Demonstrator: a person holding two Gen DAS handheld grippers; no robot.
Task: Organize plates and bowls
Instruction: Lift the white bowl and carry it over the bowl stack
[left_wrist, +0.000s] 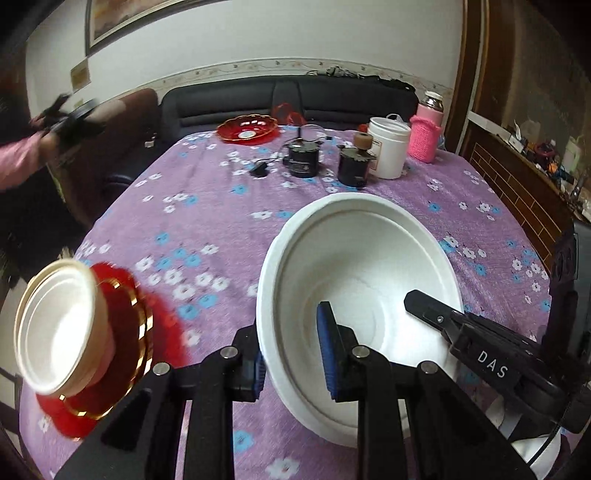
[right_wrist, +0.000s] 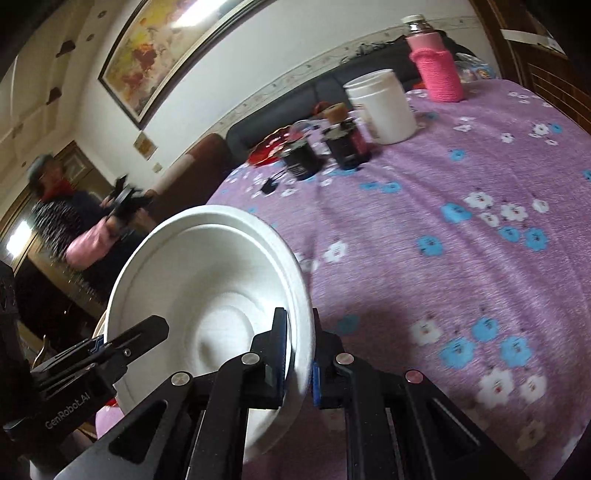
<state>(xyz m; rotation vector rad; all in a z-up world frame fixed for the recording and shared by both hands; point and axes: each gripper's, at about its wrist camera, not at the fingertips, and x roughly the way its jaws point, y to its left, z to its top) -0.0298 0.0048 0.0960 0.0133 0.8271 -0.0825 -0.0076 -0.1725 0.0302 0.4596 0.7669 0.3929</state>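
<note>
Both claws are clenched on one white bowl (left_wrist: 354, 273), held tilted above the desk (left_wrist: 192, 206): left claw (left_wrist: 291, 354) on its near rim, right claw (right_wrist: 299, 347) on the opposite rim. Level it, release one side, then nest it into the small bowl (left_wrist: 59, 325) on the red plates (left_wrist: 125, 332)

A white tub (left_wrist: 388, 147) stands upper right, beside a pink knitted bottle (left_wrist: 424, 133). Two dark jars (left_wrist: 303, 160) sit centre top on the floral tablecloth (left_wrist: 207, 206).

Motion blurs the red plates (left_wrist: 122, 339) and the bystander (right_wrist: 74, 221).
</note>
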